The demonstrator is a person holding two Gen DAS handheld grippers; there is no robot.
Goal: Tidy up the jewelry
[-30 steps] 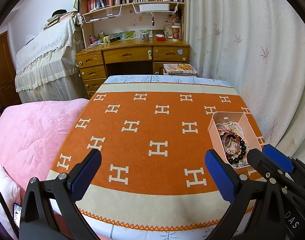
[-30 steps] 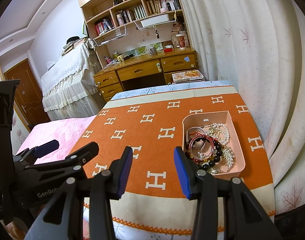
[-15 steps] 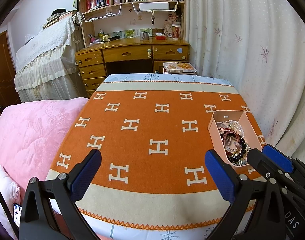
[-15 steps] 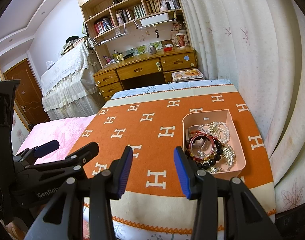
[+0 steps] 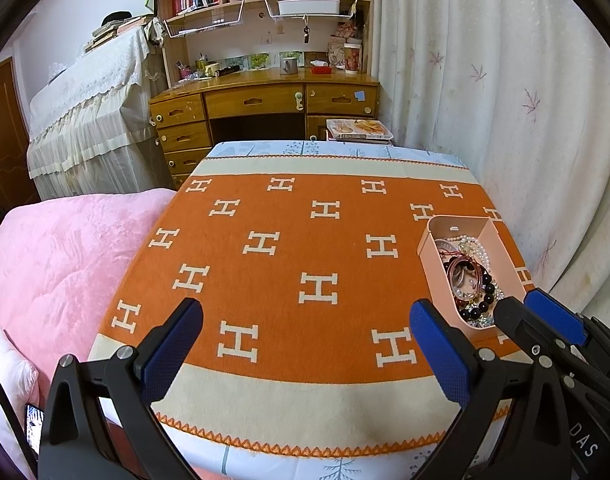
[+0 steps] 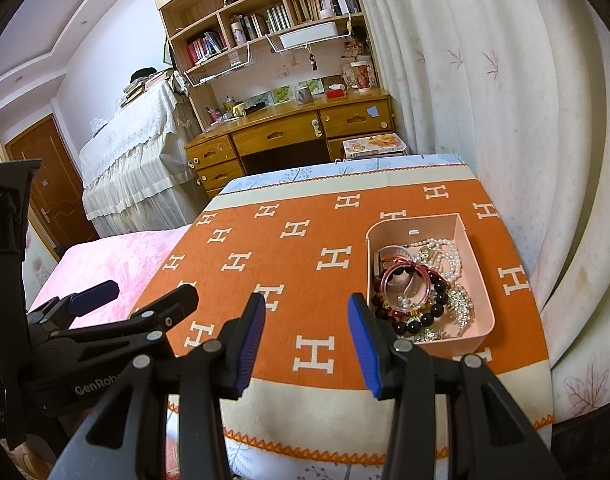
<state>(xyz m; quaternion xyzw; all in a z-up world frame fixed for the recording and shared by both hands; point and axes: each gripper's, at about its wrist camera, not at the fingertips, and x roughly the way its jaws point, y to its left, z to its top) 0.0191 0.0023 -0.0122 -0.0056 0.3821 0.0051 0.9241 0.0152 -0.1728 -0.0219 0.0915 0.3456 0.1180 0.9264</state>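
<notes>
A pink open box (image 6: 415, 220) stands on the right side of the orange H-patterned cloth (image 6: 297, 248). It holds a tangle of jewelry: a pink bangle (image 6: 405, 284), a pearl necklace (image 6: 451, 256) and a dark bead bracelet (image 6: 425, 316). My right gripper (image 6: 307, 304) hovers open just left of the box's near corner, nothing between its blue pads. My left gripper (image 5: 305, 320) is open wide over the cloth's near middle, also empty. The box (image 5: 457, 220) lies to its right, partly behind the right gripper's fingers (image 5: 553, 316).
Pink bedding (image 5: 57, 264) lies against the left of the cloth-covered surface. A white curtain (image 6: 525, 120) hangs close along the right edge. A wooden desk (image 5: 265, 100) with bookshelves stands behind, and a phone (image 5: 33, 428) lies at the lower left.
</notes>
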